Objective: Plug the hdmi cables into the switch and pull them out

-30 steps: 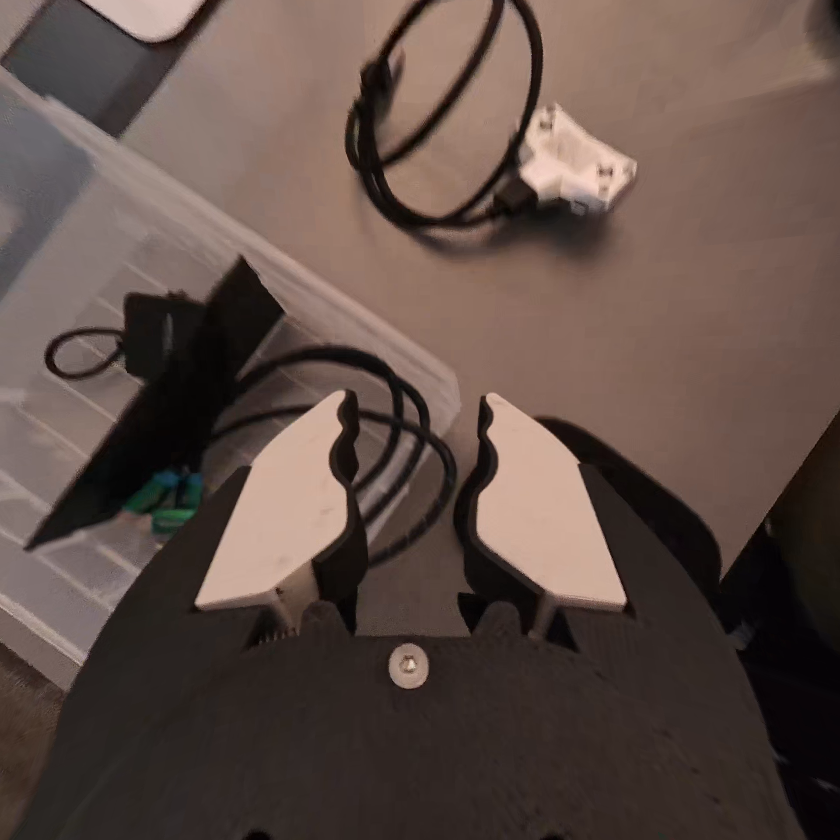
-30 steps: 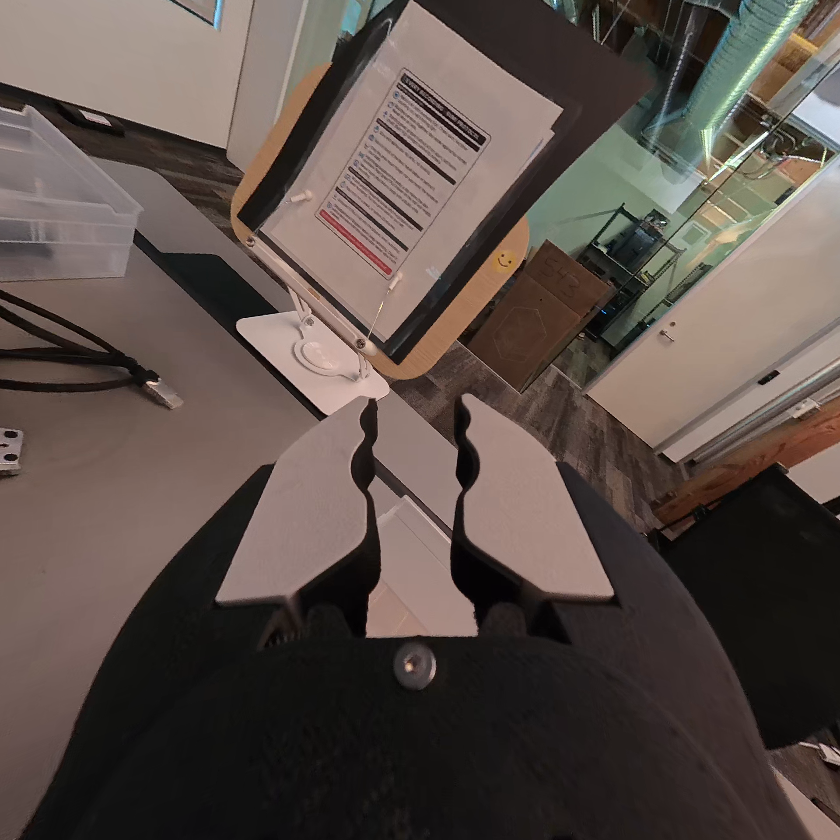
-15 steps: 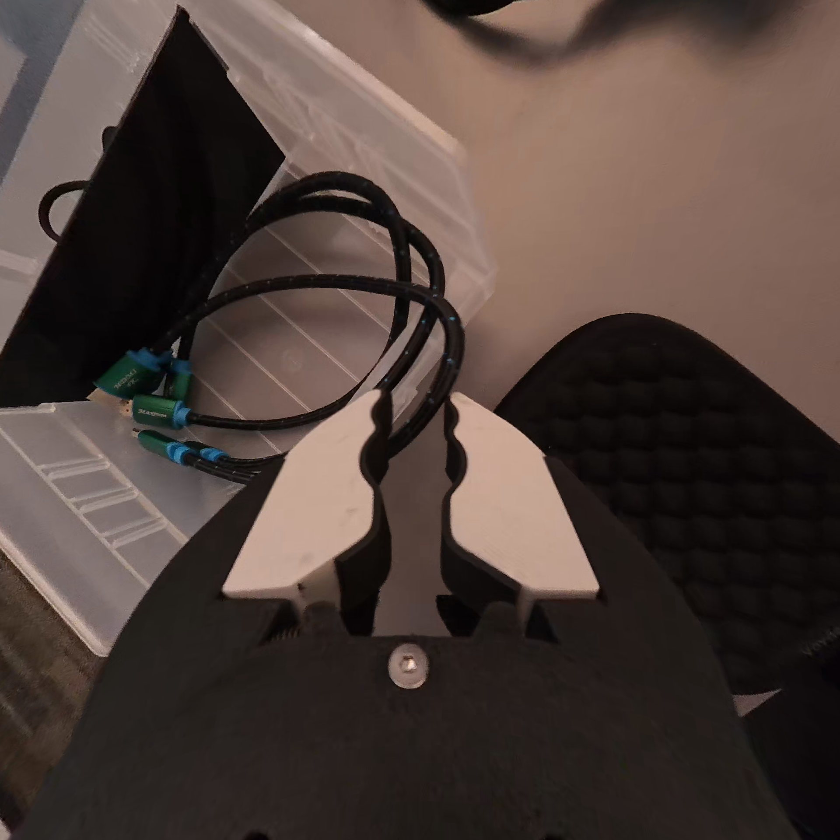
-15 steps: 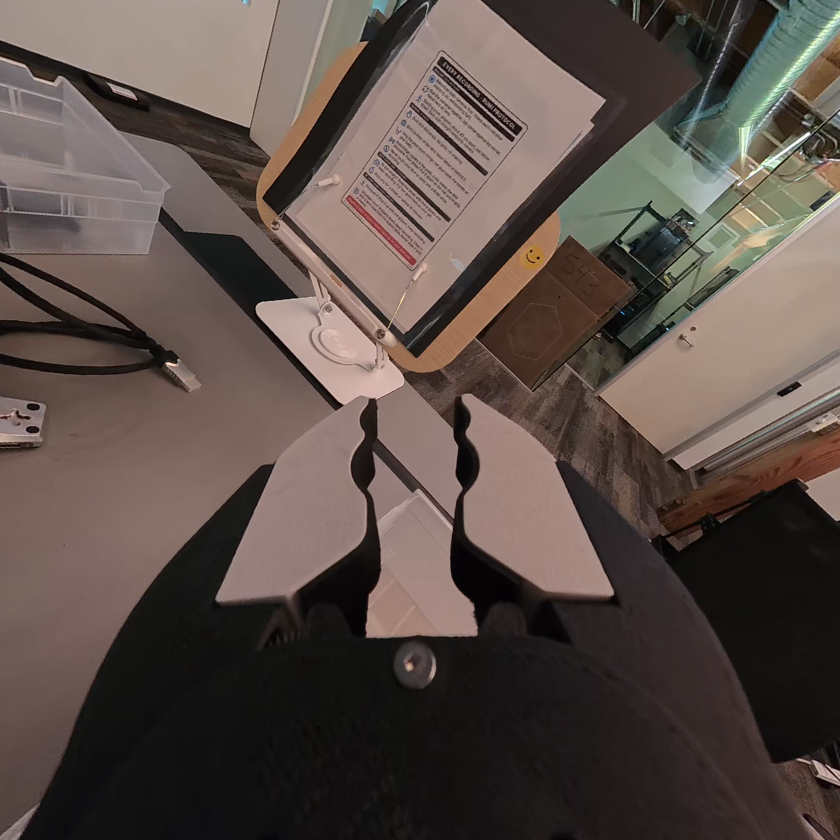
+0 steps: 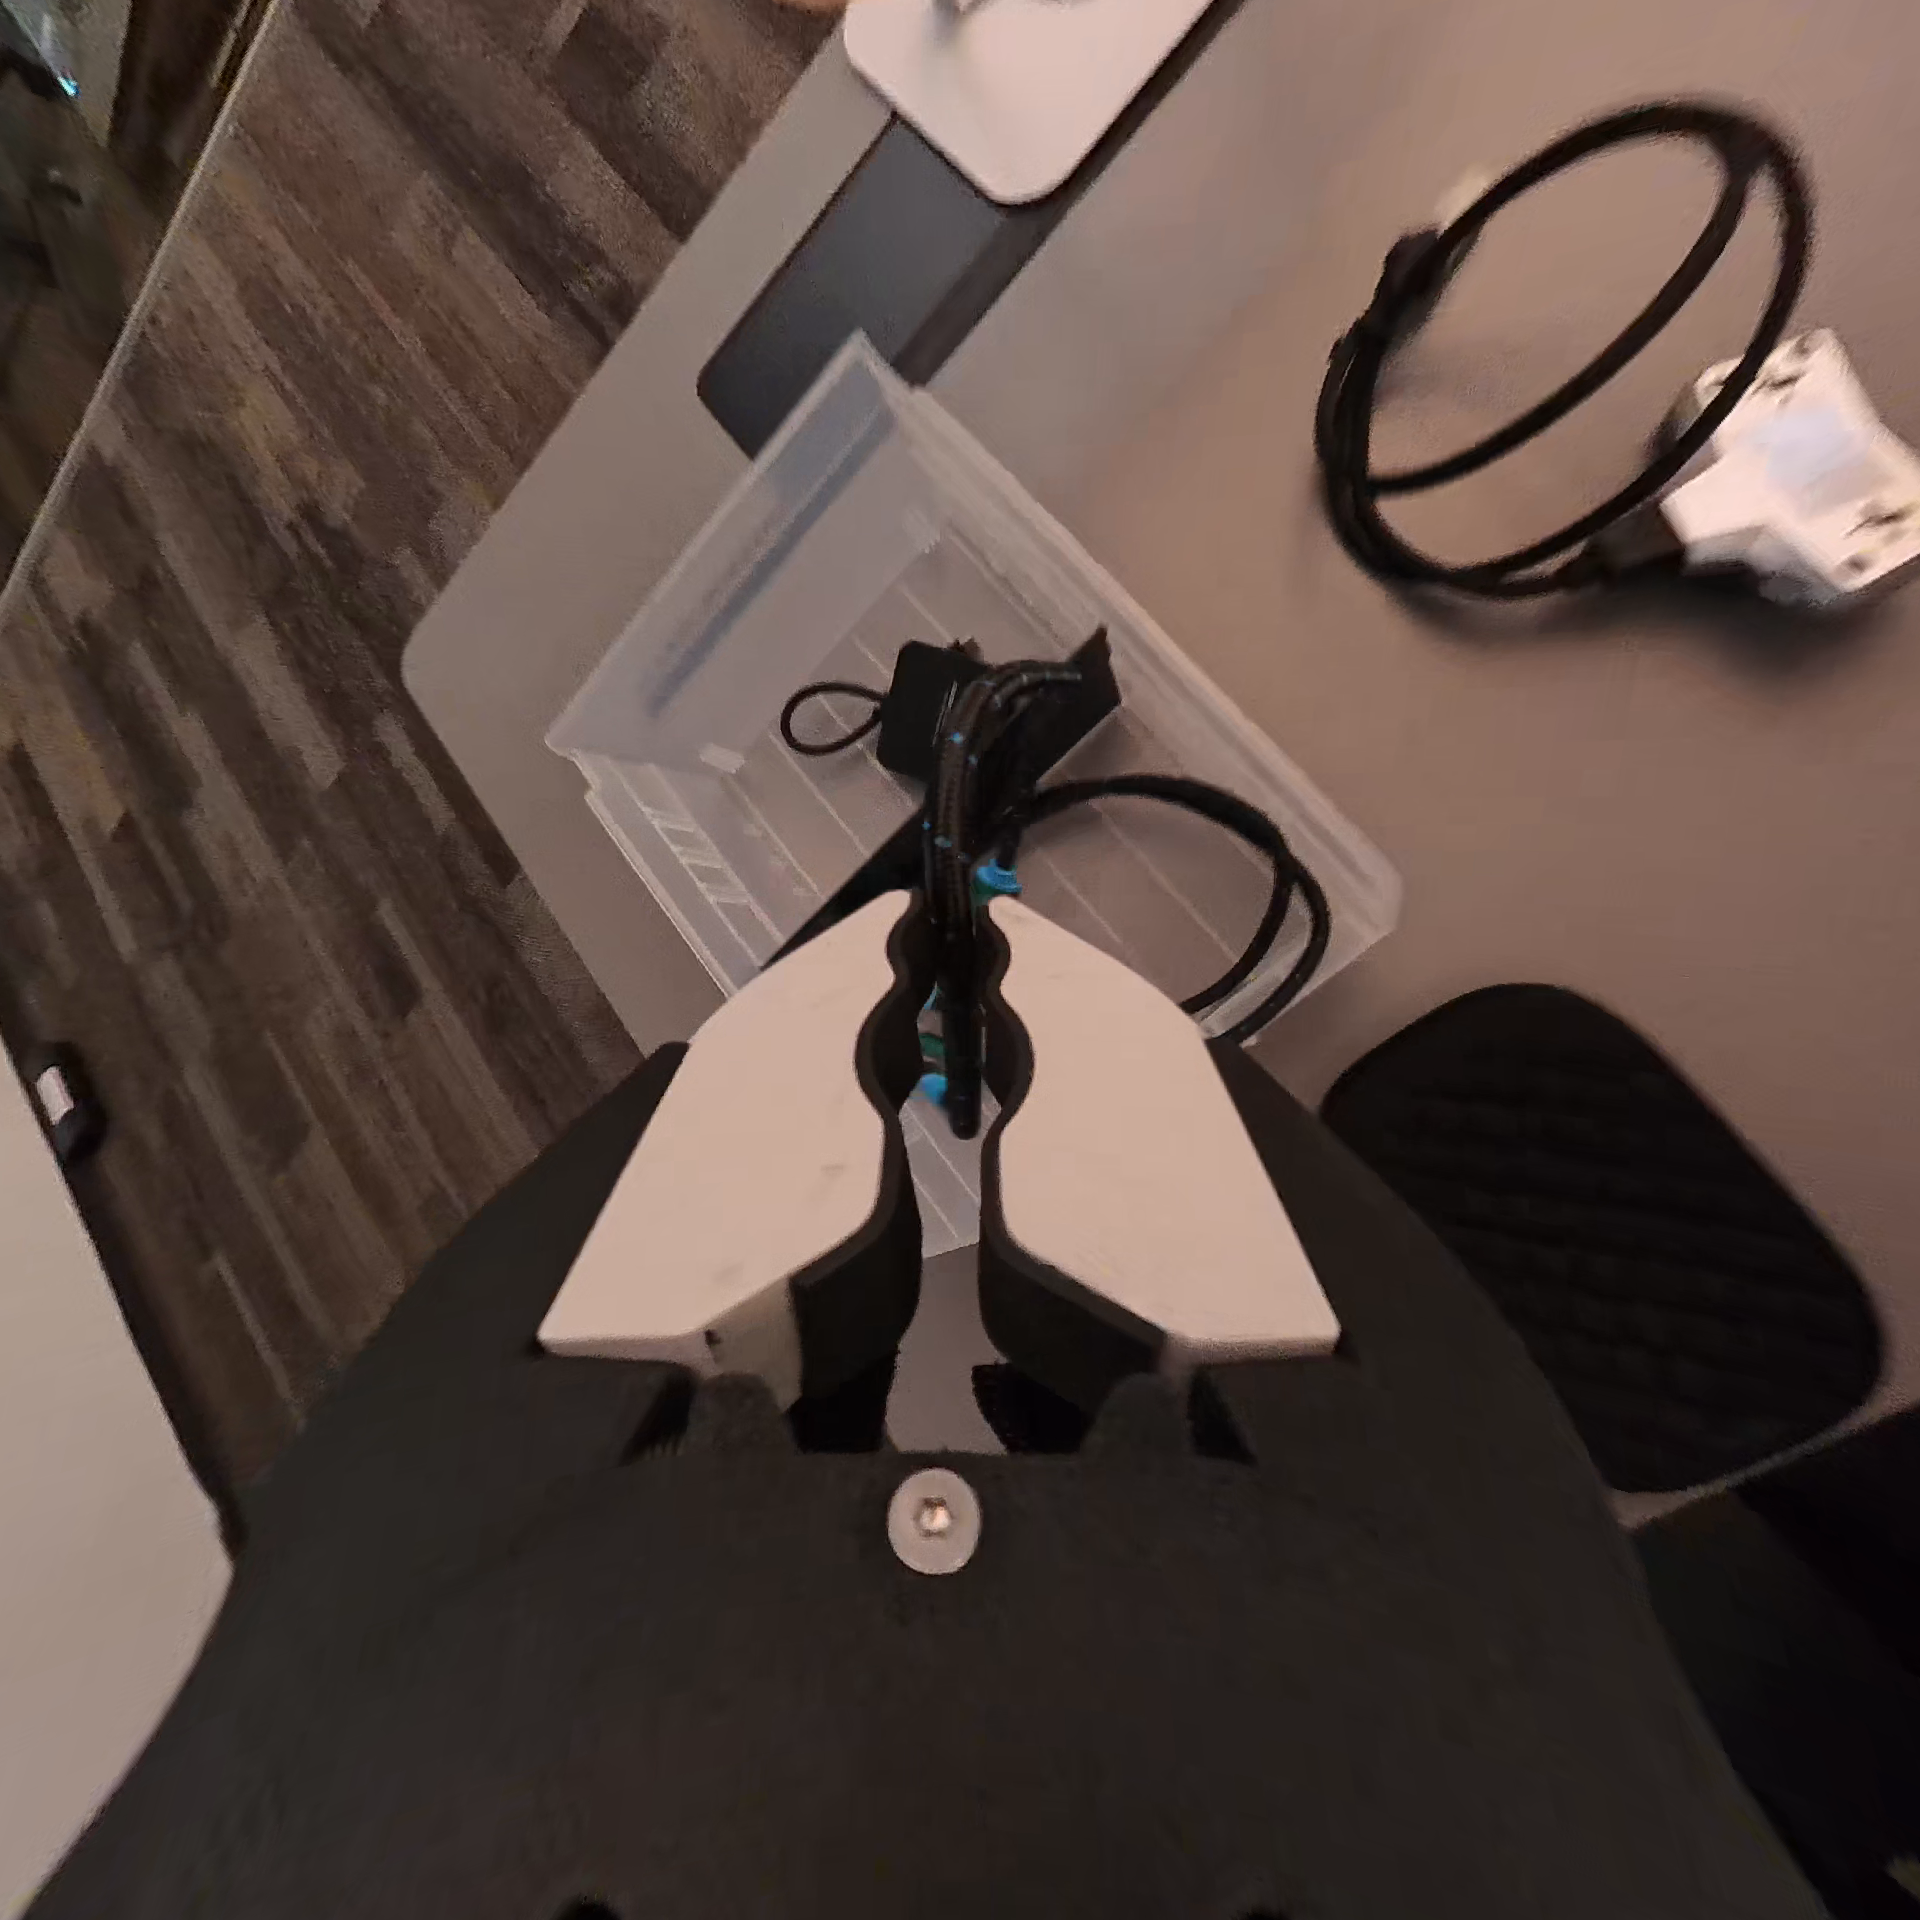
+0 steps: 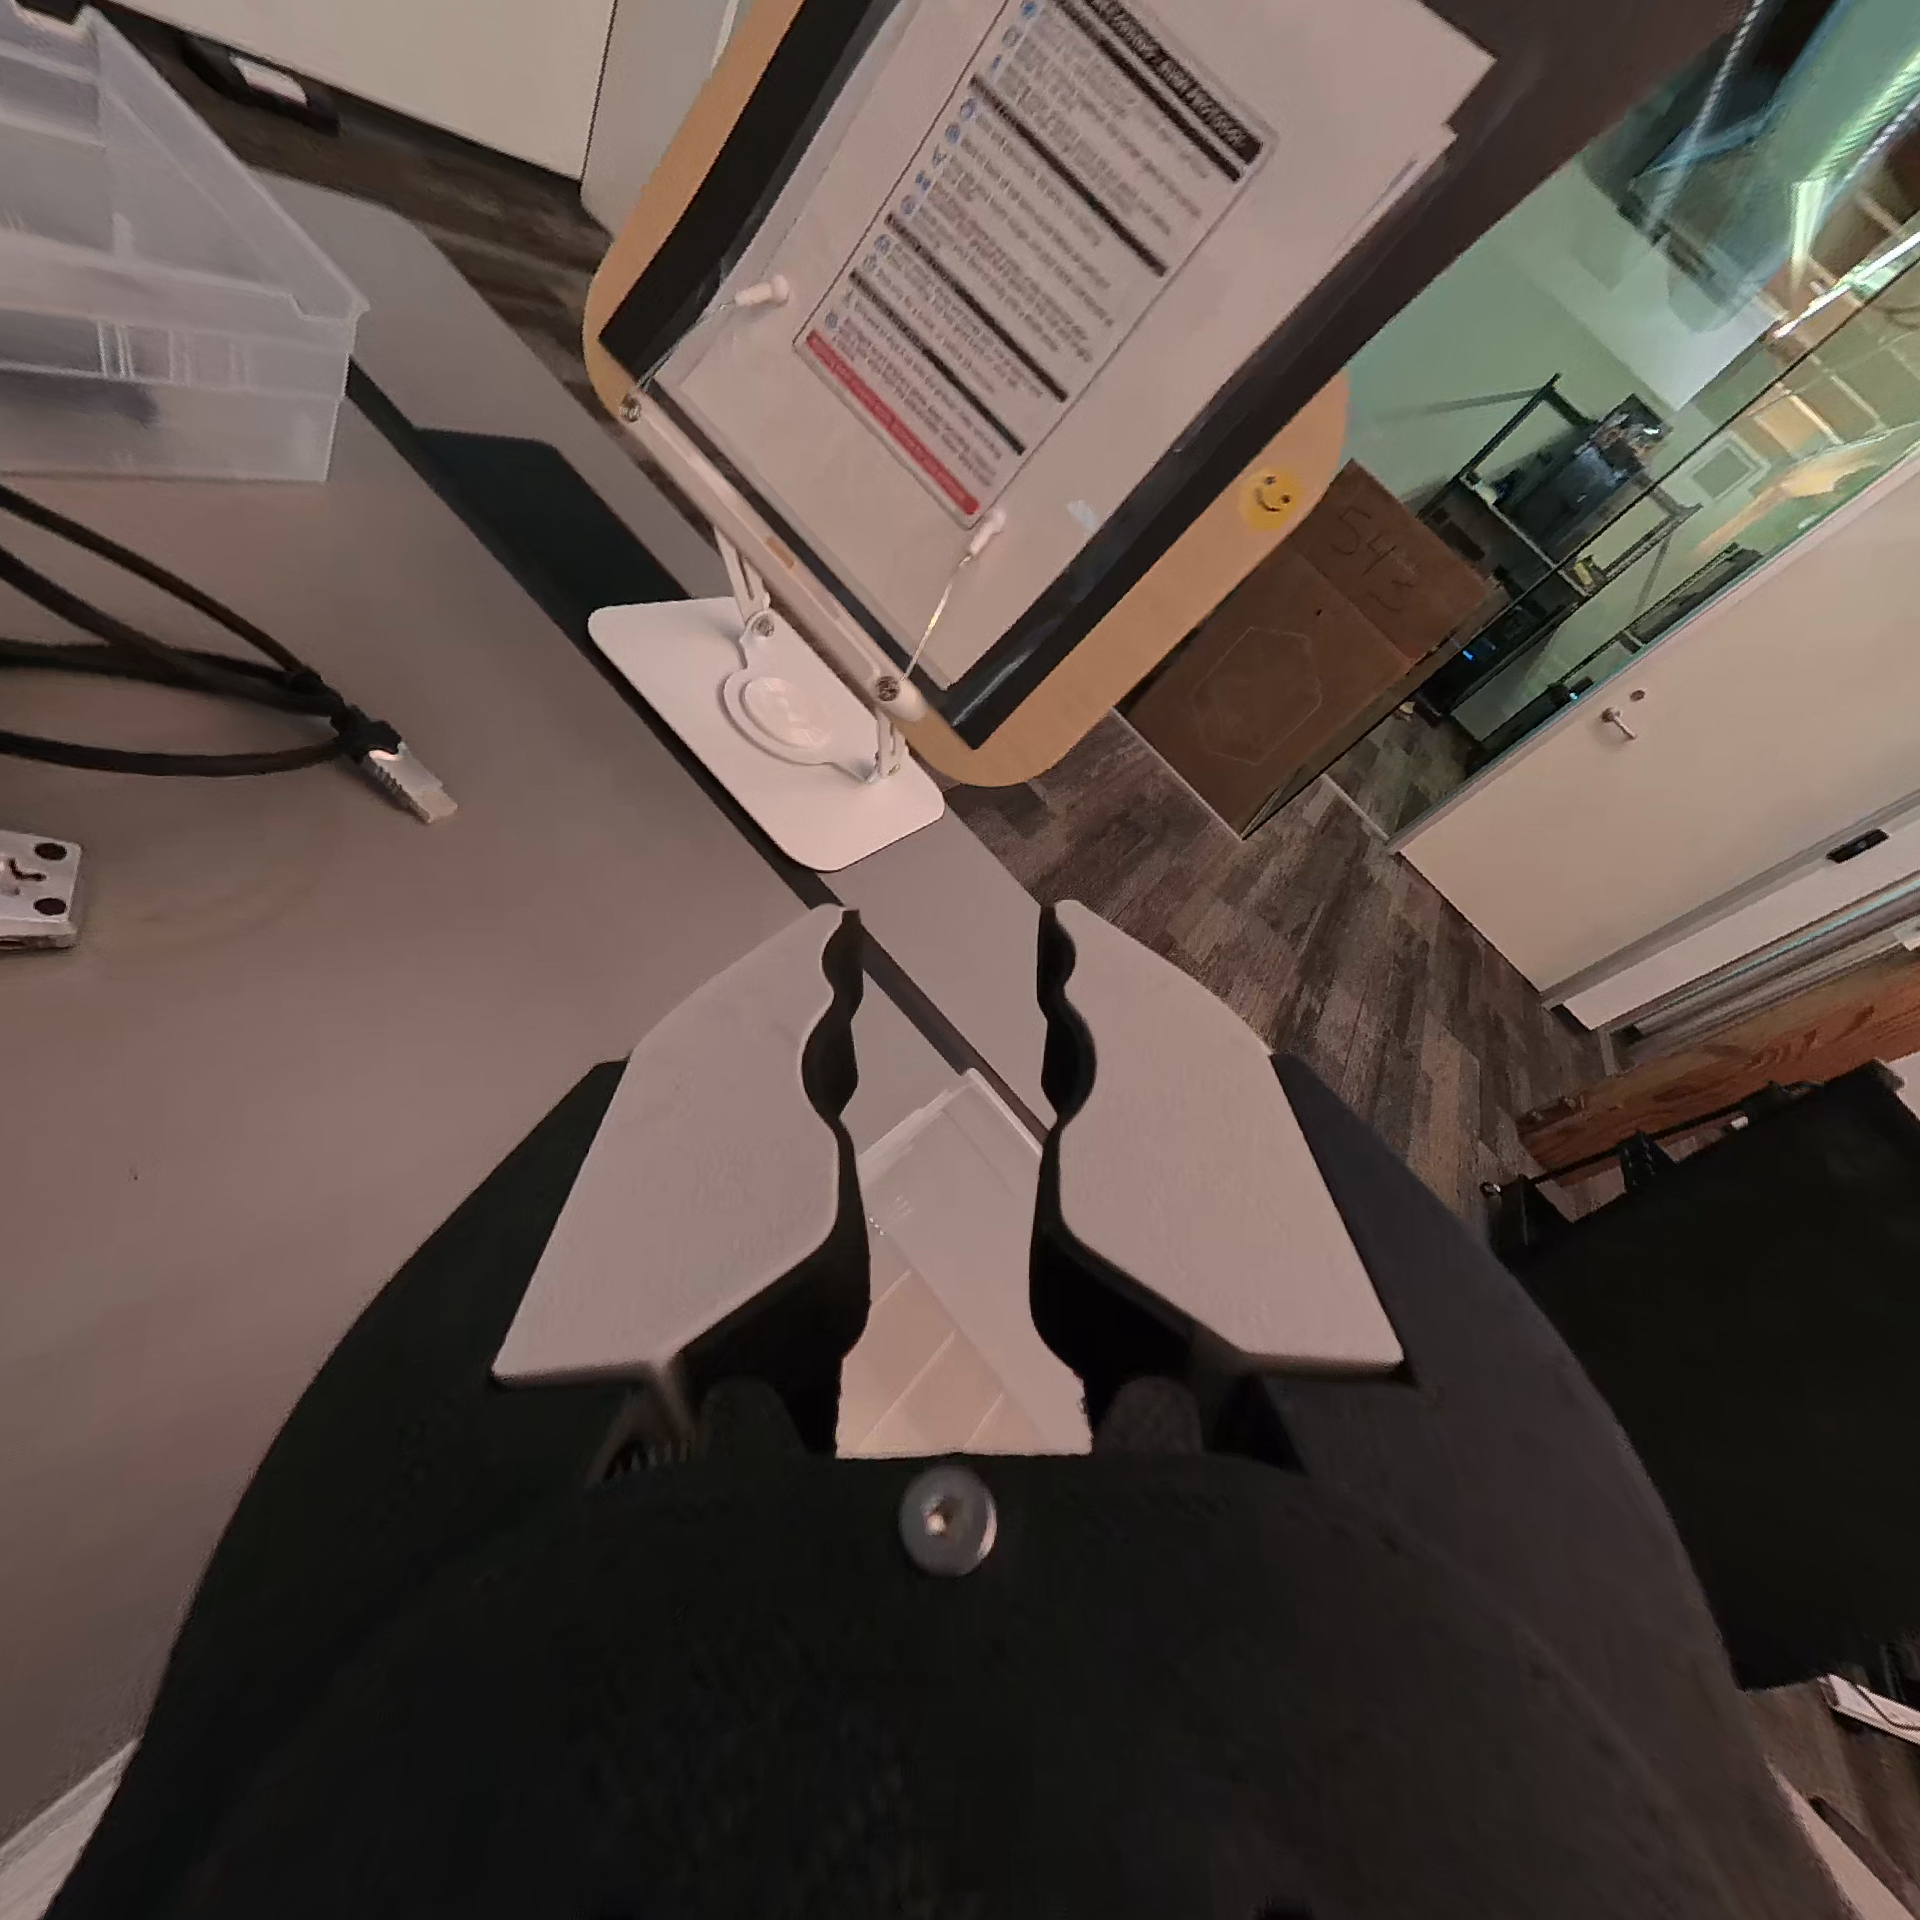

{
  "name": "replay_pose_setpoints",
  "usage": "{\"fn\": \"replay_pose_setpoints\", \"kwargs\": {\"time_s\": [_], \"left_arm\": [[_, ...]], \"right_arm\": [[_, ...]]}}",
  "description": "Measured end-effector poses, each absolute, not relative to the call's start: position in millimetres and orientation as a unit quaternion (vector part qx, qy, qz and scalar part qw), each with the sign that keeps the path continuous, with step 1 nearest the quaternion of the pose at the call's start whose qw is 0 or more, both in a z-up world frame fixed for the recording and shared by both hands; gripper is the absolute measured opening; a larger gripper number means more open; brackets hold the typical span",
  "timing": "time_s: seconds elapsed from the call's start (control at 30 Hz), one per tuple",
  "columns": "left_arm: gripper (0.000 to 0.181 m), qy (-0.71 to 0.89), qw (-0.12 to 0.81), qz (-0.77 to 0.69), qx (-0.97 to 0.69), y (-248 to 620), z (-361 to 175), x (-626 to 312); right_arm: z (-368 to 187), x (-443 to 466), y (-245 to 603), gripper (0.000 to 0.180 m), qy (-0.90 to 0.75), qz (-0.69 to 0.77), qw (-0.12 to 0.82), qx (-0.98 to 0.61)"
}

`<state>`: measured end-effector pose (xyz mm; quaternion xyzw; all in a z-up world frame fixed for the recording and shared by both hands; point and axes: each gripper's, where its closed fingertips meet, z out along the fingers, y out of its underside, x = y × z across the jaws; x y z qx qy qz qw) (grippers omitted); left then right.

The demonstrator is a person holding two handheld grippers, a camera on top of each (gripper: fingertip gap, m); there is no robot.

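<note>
My left gripper (image 5: pixel 948 914) is shut on a bundle of black braided HDMI cables (image 5: pixel 951 821) with blue-green plugs and holds them above a clear plastic bin (image 5: pixel 727 582). More cable loops hang down into the bin (image 5: pixel 1278 894). The white switch (image 5: pixel 1808 488) lies on the grey table at the far right, with a looped black cable (image 5: pixel 1558 364) joined to it. My right gripper (image 6: pixel 948 920) is open and empty over the table's edge. The right wrist view shows a corner of the switch (image 6: pixel 36 883) and the black cable's free plug (image 6: pixel 405 774) at the left.
A document stand with a white base (image 6: pixel 769 717) holds a printed sheet at the table's far edge. The clear bin (image 6: pixel 156 281) shows at top left of the right wrist view. A black chair (image 5: pixel 1600 1226) is at the table's near side. Another clear tray (image 6: pixel 935 1299) lies under my right gripper.
My left gripper moved over the bin, closed on the braided cables and lifted them. My right gripper stayed open and shifted only slightly.
</note>
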<state>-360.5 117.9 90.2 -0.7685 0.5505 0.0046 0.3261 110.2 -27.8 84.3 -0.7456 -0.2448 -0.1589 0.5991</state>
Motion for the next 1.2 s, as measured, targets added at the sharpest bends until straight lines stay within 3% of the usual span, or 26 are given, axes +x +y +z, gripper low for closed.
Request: {"fn": "replay_pose_setpoints", "kwargs": {"time_s": [0.03, 0.4, 0.67, 1.2], "left_arm": [[0.007, 0.55, 0.333, -0.003, -0.766, 115, 104, -353], [0.006, 0.612, 0.449, -0.104, -0.643, 20, 222, -242], [0.006, 0.665, 0.448, -0.109, -0.587, -29, 247, -189], [0.006, 0.674, 0.434, -0.104, -0.588, -42, 239, -151]], "right_arm": [[83, 107, -26, 0.033, -0.248, -0.157, 0.598, -0.746], [77, -41, -12, 0.033, -0.393, 0.055, 0.621, -0.676], [79, -104, -37, 0.033, -0.46, 0.17, 0.615, -0.617], [102, -97, -61, 0.033, -0.483, 0.101, 0.63, -0.599]]}}
